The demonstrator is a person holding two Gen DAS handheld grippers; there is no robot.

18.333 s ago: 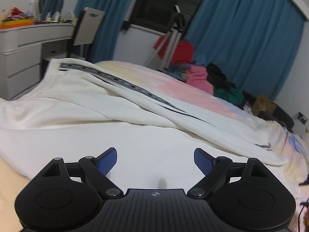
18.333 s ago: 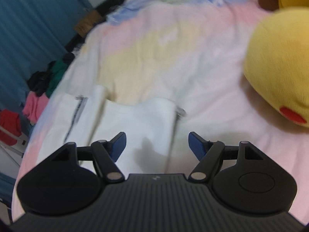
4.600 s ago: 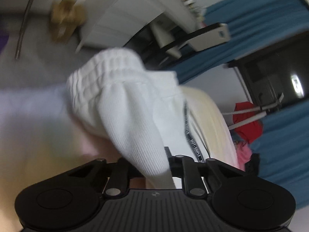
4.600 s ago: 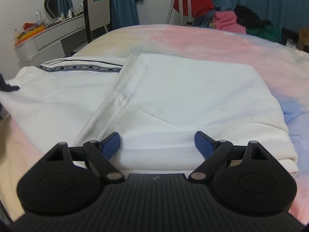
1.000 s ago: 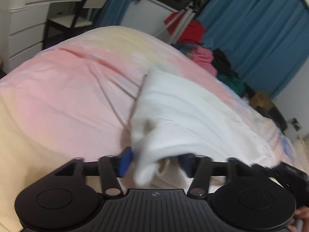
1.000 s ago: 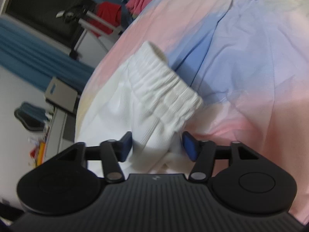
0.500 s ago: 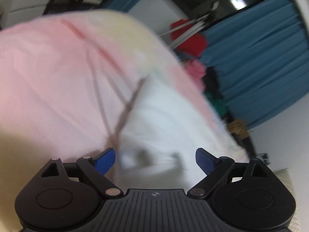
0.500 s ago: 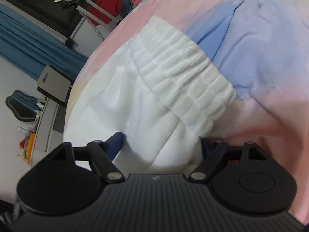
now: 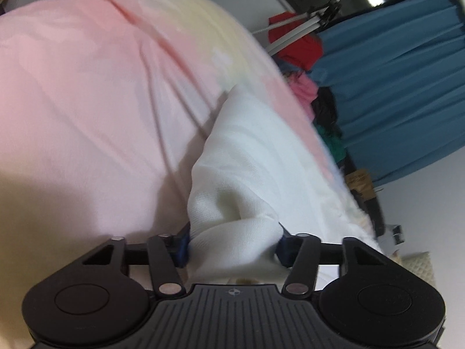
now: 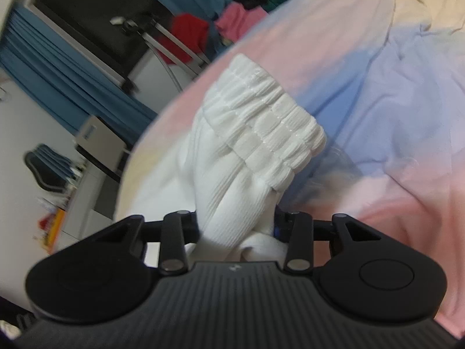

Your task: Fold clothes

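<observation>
On the bed point(image 9: 87, 93), one white garment – the trousers point(image 9: 250, 157) – lies folded into a thick bundle, and both grippers have hold of it. The left gripper point(image 9: 232, 241) is drawn in about halfway, its blue pads pressed against a bunched fold of plain white cloth at the near corner. The right gripper point(image 10: 237, 226) is drawn in to a similar width around ribbed cloth just below the elastic waistband point(image 10: 261, 125), which stands up past the fingers. Both views are tilted, so each gripper is rolled to one side, pointing across the mattress toward the blue curtains point(image 9: 401, 72). Beyond the bed's far edge sit a heap of clothes point(image 10: 232, 14) – red, pink, black, green – and one tripod point(image 9: 305, 26). The right view also catches one chair point(image 10: 98, 136) by a white dresser point(image 10: 87, 192).
</observation>
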